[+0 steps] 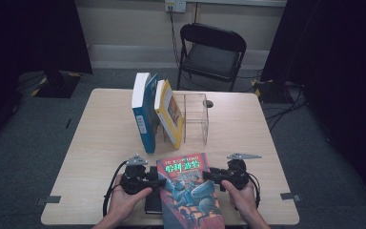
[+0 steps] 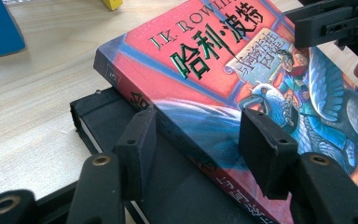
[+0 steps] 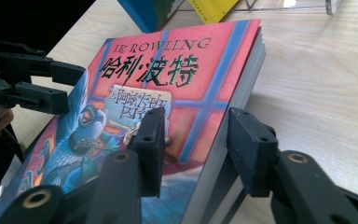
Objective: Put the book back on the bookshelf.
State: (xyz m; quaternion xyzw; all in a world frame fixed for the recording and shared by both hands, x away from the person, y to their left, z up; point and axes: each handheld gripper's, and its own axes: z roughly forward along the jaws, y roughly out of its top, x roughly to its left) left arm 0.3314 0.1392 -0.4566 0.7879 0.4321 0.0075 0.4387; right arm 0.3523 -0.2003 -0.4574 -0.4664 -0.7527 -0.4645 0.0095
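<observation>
The red book was found lying flat at the near edge of the bench, partly resting on a black book beneath it. The left tongs were set at the spine edge of the red book, one jaw below and one above the cover; whether the pads were pressing could not be told. The right tongs were placed astride the page edge, again with one jaw over the cover and one outside; a firm pinch could not be confirmed.

A blue book and a yellow book were already stood leaning in the clear rack at mid-bench. It was judged that two books had been shelved, the red book had yet to be lifted, and the black book was still to be handled.
</observation>
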